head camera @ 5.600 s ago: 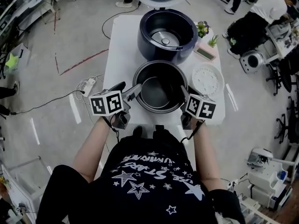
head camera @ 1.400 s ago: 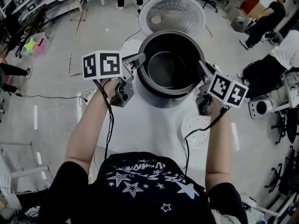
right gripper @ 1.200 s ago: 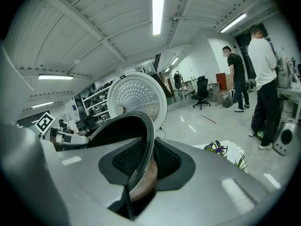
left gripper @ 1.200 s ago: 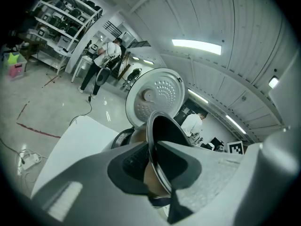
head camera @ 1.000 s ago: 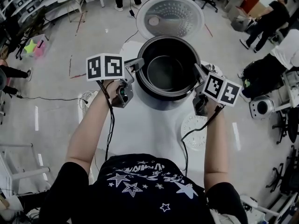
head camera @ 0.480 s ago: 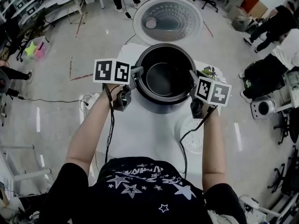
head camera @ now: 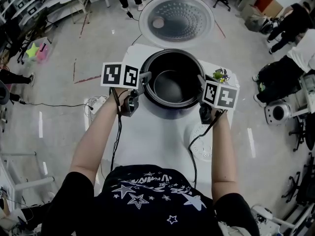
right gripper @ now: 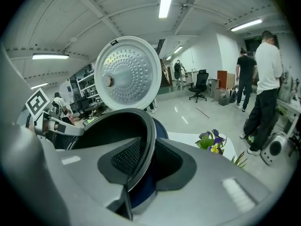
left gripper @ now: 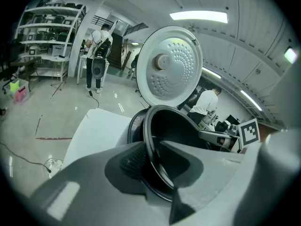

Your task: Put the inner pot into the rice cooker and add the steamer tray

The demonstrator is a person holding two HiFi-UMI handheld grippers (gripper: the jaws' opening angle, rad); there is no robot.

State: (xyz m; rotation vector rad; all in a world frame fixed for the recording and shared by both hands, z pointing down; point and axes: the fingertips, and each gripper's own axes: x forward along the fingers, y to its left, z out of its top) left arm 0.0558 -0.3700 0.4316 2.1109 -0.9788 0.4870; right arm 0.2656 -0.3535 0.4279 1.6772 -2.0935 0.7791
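Observation:
The dark metal inner pot [head camera: 171, 82] sits in the mouth of the dark blue rice cooker [head camera: 170, 113], its rim standing above the cooker body. My left gripper [head camera: 143, 77] is shut on the pot's left rim and my right gripper [head camera: 201, 84] is shut on its right rim. In the left gripper view the rim [left gripper: 151, 140] runs between the jaws of the left gripper [left gripper: 155, 161]. The right gripper [right gripper: 143, 161] pinches the rim [right gripper: 149, 126] the same way. The white steamer tray [head camera: 198, 144] lies on the table by my right forearm, partly hidden.
The cooker's lid [head camera: 177, 18] stands open behind the pot. A small potted plant [head camera: 219, 74] is at the cooker's right. The white table [head camera: 147, 136] carries it all. Cables hang from both grippers. People and office gear stand around on the floor.
Both grippers carried the pot from the table's front up over the cooker. In the last second it has sunk lower into the cooker body.

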